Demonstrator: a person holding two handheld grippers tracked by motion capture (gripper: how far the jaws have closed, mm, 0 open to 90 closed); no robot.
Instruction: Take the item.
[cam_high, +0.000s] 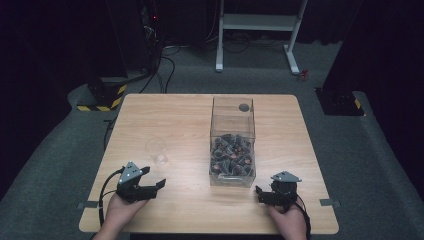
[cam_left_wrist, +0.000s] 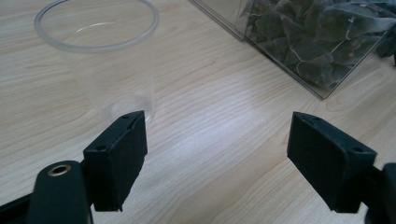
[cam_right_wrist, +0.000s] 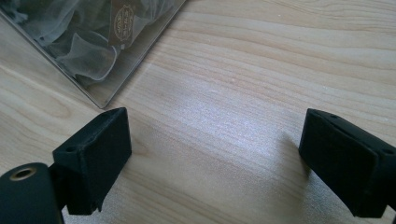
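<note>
A clear plastic cup (cam_high: 156, 151) stands upright and empty on the wooden table (cam_high: 165, 112), left of centre. A tall clear box (cam_high: 232, 142) holding several pyramid tea bags (cam_high: 231, 156) stands right of centre. My left gripper (cam_high: 152, 178) rests near the front edge, just below the cup, and is open with nothing in it. In the left gripper view (cam_left_wrist: 217, 154) the cup (cam_left_wrist: 95, 60) is close ahead on the left and the box (cam_left_wrist: 317, 37) on the right. My right gripper (cam_high: 264, 193) is open and holds nothing, in front of the box's near right corner (cam_right_wrist: 88, 37).
The box has an open top with a dark round spot (cam_high: 244, 107) at its far end. Beyond the table are a white frame stand (cam_high: 257, 30), cables on grey carpet and a yellow-black striped base (cam_high: 102, 97). Bare wood (cam_right_wrist: 243, 93) lies between the right jaws.
</note>
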